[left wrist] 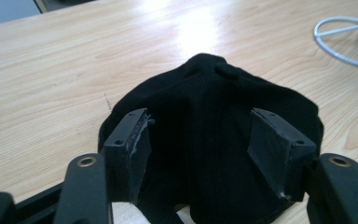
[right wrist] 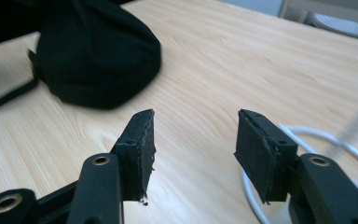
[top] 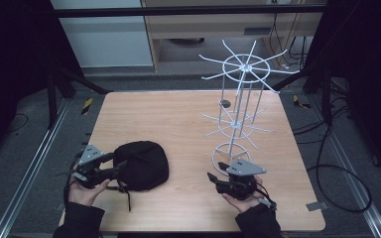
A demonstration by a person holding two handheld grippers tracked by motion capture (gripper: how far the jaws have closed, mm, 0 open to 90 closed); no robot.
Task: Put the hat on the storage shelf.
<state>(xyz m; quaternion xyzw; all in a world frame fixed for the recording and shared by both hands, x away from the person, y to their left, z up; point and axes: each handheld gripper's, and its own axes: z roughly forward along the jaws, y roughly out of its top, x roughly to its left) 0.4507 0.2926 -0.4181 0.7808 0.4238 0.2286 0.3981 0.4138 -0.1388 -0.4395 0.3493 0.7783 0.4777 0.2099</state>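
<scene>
Left tool point(top: 120, 166) spread over black cap point(top: 144, 163), bare table point(top: 178, 119) beyond

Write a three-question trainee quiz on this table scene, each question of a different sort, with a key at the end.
1. True or false: the left gripper has its jaws shut on the black cap.
2. Multiple choice: the right gripper is nearest which part of the white wire rack? A) the top ring of arms B) the round base ring C) the middle tier
3. Fill in: the cap lies on the wooden ____.

Key
1. False: the jaws stand open, one on each side of the cap's crown.
2. B: the base ring shows just beside its open jaws in the right gripper view.
3. table
</scene>
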